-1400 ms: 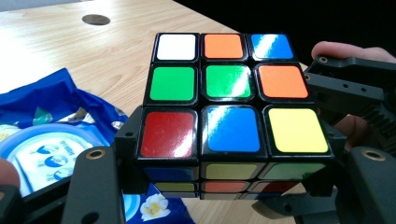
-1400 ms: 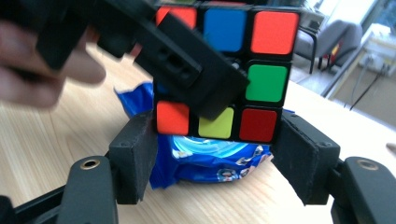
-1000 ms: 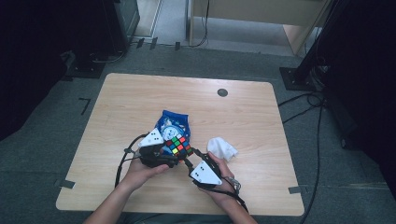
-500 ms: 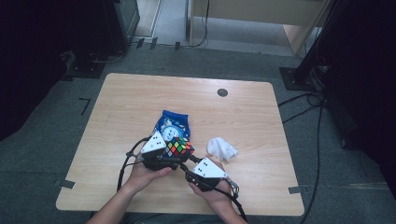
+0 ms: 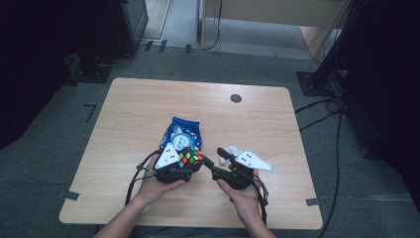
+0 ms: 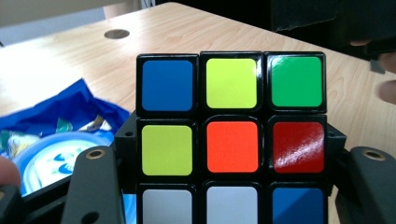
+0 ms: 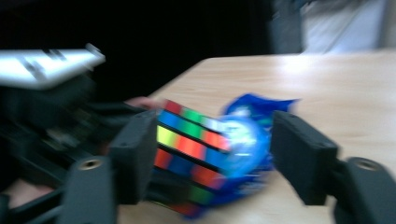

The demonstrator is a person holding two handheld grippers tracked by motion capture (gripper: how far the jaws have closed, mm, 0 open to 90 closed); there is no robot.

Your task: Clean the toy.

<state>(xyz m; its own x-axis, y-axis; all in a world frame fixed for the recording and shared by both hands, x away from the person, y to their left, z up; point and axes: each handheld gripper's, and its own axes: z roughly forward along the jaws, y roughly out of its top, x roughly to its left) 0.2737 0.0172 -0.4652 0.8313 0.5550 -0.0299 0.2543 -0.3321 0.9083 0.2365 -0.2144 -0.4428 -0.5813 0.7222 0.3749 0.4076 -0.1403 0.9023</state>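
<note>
Near the front edge of the worktop, a puzzle cube with coloured squares is held up by the left hand-held gripper. In the left gripper view the cube is seen squeezed between the two black jaws, one on each side, so this hand-held gripper is clenched on it. Just behind the cube, a blue snack bag is lying flat on the wood. A white crumpled cloth is seen just beside the right hand.

The right hand-held gripper is pointed at the cube from the side, close to it but not touching. In the right gripper view its jaws are spread wide apart, with nothing gripped, and the cube is seen ahead between them, a bit blurry.

The step in hand seems to be a reach: the cube is kept steady by one side so that it can be grabbed by the other. Next, the open jaws would need to be slid over one layer of the cube and shut on it. The jaws should be lined up straight with the cube's sides, or the cube could be knocked loose.
</note>
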